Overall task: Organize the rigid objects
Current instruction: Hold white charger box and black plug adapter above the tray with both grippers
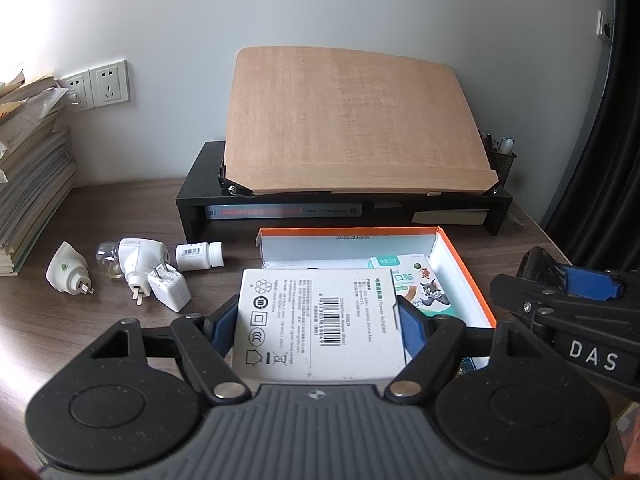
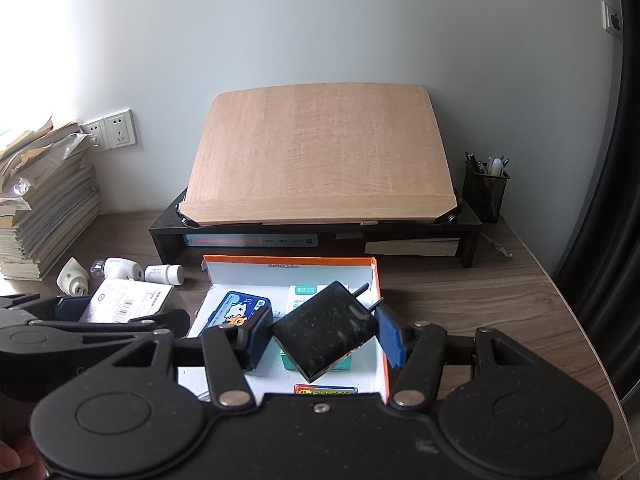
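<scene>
My left gripper is shut on a white power adapter box, label side up, held over the near left corner of an orange-rimmed cardboard box. My right gripper is shut on a black plug charger, tilted with its prongs pointing up and right, above the same orange-rimmed box. Inside lie a blue cartoon tin, a green-and-white packet and a red card. The left gripper also shows at the left of the right wrist view, holding the white box.
On the desk left of the box lie two white plug-in devices, a white charger and a small white bottle. A black riser carries a tilted wooden board. A paper stack stands far left, a pen holder right.
</scene>
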`<state>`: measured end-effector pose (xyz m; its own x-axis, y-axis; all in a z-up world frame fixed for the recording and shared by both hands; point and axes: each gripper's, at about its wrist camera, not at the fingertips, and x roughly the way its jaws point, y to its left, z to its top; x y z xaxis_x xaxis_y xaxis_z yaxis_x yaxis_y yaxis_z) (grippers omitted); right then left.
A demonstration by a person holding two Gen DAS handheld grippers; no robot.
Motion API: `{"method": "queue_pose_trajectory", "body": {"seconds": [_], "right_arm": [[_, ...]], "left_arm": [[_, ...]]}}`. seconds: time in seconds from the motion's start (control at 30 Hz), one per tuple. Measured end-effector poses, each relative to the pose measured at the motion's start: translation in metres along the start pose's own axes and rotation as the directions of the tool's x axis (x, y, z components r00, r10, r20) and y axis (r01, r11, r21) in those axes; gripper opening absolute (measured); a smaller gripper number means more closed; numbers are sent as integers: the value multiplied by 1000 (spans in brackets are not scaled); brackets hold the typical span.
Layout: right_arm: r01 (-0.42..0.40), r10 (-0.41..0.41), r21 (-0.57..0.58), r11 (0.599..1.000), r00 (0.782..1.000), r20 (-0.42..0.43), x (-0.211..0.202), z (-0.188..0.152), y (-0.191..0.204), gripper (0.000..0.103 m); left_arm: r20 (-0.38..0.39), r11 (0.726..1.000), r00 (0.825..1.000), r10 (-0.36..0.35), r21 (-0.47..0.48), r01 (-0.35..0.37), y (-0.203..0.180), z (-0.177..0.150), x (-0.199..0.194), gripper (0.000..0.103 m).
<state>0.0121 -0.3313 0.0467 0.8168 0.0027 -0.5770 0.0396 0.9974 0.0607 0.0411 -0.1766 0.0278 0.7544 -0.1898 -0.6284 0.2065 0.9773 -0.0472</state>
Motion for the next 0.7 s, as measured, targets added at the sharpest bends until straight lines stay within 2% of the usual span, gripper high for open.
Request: {"method": "queue_pose_trajectory", "body": {"seconds": [0.7], "right_arm": [[2,-2,6,1000,1000,-18,22,12,4,68]], "left_arm": [[-15,1000,1000,2,-8,-3,5,5,15,79]]}}
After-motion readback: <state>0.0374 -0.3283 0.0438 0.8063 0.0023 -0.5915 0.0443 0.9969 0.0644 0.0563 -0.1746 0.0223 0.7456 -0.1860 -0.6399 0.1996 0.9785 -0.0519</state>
